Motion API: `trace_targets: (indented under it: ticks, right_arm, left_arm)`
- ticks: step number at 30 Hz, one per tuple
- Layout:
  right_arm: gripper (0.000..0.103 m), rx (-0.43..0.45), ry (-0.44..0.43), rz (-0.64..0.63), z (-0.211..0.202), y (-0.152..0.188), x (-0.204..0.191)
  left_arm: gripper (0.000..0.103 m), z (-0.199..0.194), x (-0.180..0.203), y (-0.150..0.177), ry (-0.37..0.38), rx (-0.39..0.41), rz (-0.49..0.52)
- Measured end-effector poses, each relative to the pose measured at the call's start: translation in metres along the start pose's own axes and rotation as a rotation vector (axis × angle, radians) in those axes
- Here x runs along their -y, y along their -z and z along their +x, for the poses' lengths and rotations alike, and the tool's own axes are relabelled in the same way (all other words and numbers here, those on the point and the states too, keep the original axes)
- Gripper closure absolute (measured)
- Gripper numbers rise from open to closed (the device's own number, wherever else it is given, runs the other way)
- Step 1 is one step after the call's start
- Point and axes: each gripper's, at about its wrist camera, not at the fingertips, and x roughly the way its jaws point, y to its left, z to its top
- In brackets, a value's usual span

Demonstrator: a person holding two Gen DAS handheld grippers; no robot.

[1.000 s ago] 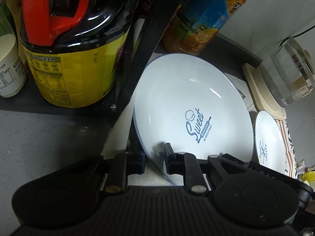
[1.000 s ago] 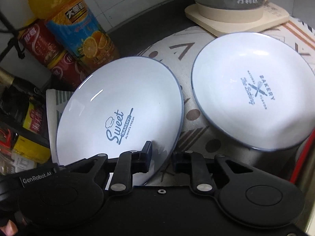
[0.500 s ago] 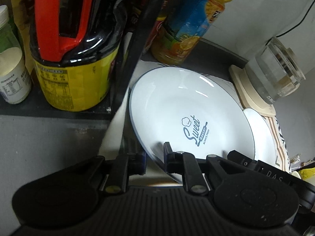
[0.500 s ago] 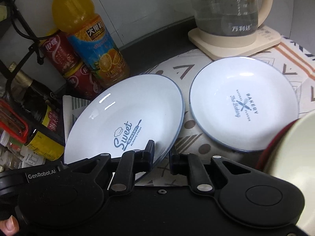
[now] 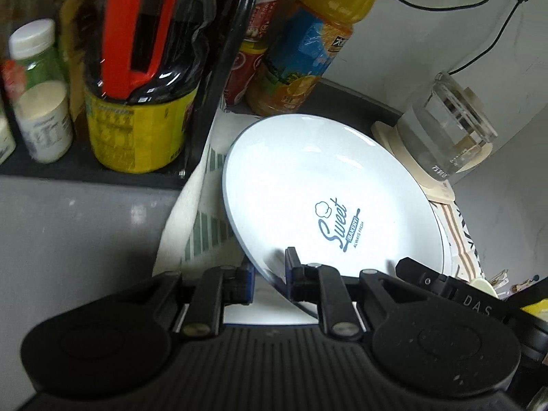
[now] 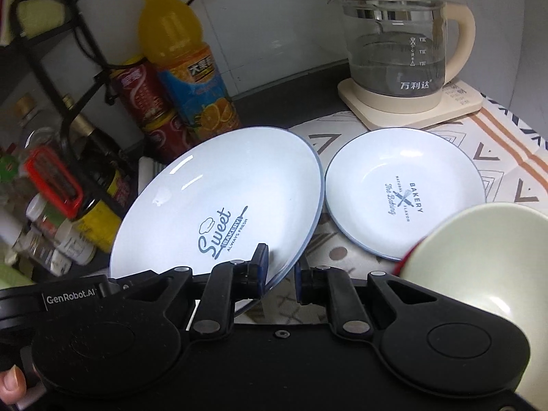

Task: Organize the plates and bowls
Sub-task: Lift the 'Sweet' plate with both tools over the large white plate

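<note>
Both the left gripper and the right gripper pinched the rim of the Sweet plate, held tilted above the patterned cloth. Beyond lay the Bakery plate, then the kettle.

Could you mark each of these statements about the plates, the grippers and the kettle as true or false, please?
1. Both grippers grip the Sweet plate. True: the left gripper and the right gripper each pinch its rim.
2. The Sweet plate lies flat on the cloth. False: it is tilted, raised off the cloth.
3. The Bakery plate rests on the cloth. True.
4. The kettle is empty. False: it holds water.
5. The orange bottle lies on its side. False: it stands upright.
</note>
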Motion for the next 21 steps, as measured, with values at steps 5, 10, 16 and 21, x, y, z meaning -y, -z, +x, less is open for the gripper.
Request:
trace_targets:
  ticks: [5, 10, 16, 21]
  right_arm:
    - [0.088, -0.017, -0.022, -0.015, -0.012, 0.013, 0.007]
    - [0.088, -0.023, -0.045, -0.049, -0.026, 0.026, 0.011]
    - [0.088, -0.028, -0.076, -0.101, -0.04, 0.038, 0.012]
    - [0.088, -0.039, -0.09, -0.144, -0.047, 0.047, 0.011]
  left_arm:
    - [0.088, -0.01, 0.006, 0.024, -0.022, -0.002, -0.043]
    - [0.087, -0.024, 0.011, 0.047, -0.043, 0.012, -0.061]
    - [0.088, -0.042, 0.012, 0.068, -0.069, 0.041, -0.098]
    - [0.087, -0.052, 0.011, 0.087, -0.085, 0.051, -0.139]
